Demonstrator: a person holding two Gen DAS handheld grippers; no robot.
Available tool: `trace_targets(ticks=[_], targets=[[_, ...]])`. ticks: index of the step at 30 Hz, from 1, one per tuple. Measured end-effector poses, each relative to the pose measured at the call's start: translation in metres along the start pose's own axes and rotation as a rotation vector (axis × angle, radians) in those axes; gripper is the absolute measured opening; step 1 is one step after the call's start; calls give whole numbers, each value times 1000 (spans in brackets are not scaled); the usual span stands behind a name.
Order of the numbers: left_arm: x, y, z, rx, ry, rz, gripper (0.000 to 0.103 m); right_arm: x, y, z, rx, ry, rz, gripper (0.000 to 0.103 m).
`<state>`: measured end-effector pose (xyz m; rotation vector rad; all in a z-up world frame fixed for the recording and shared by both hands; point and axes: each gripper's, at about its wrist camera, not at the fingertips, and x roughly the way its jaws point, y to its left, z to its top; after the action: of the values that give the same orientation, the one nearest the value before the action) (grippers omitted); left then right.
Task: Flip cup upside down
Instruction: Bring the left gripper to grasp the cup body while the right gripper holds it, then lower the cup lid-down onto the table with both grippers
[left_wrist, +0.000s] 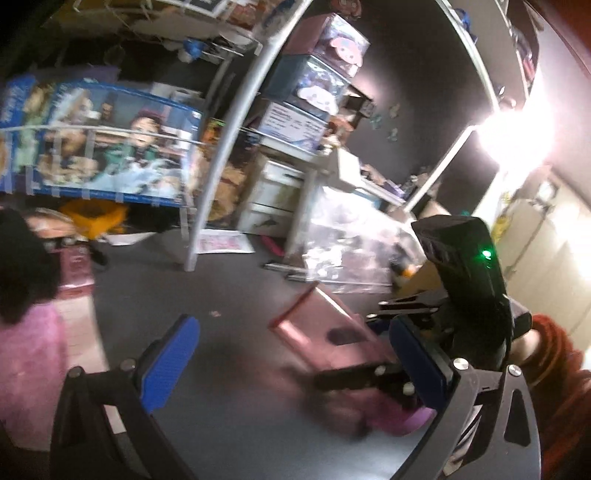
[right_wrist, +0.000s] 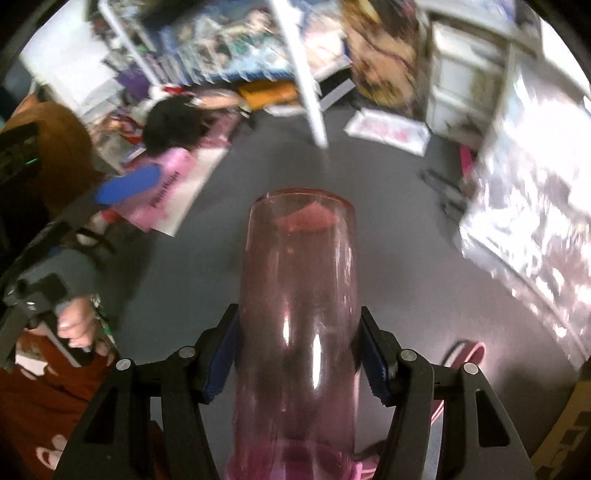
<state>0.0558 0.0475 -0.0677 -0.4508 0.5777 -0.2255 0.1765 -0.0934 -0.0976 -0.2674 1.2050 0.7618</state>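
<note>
Pink translucent cup (right_wrist: 299, 314) sits clamped between the two blue pads of the right claw (right_wrist: 299, 354), gripped at its lower body, with its long side running straight away from the camera and its far end (right_wrist: 304, 199) showing as a rounded rim against the grey table (right_wrist: 406, 258). From the left wrist view the same cup (left_wrist: 325, 332) appears blurred and lying at a slant above the table (left_wrist: 229, 288), the right claw (left_wrist: 388, 373) closed on it near a darker pink end. The left claw (left_wrist: 295, 362) stands wide apart with nothing between its blue pads (left_wrist: 173, 358); it is near the cup but not touching it. In the right wrist view the left claw (right_wrist: 125, 184) shows at the left edge, a hand (right_wrist: 75, 321) gripping its handle. Behind the table stand white shelf posts (left_wrist: 218, 147), a colourful illustrated box (left_wrist: 99, 144), stacked boxes (left_wrist: 314, 81) and a clear plastic bag (left_wrist: 351, 243).
</note>
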Motion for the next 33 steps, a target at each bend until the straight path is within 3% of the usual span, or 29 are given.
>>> trace_targets(ticks=[7,13,14,21,26,33], targets=[[14,-14,6,7,-2,-88,100,-15,29,6,-87,-74,34,57],[16,-18,17,18,-7,-137,68,-28,37,9,-113,-142,30,57],[15,-21,19,26,-13,-170,56,-30,39,10,-119,-151,24,57],[5,-45,30,168,-63,-97,55,-47,39,11,-137,-238,8,57],[4,-57,33,275,-85,-1,55,-55,40,3,-164,-279,-41,59],[8,-65,29,340,-64,-5,55,-47,34,-12,-173,-268,-54,58]])
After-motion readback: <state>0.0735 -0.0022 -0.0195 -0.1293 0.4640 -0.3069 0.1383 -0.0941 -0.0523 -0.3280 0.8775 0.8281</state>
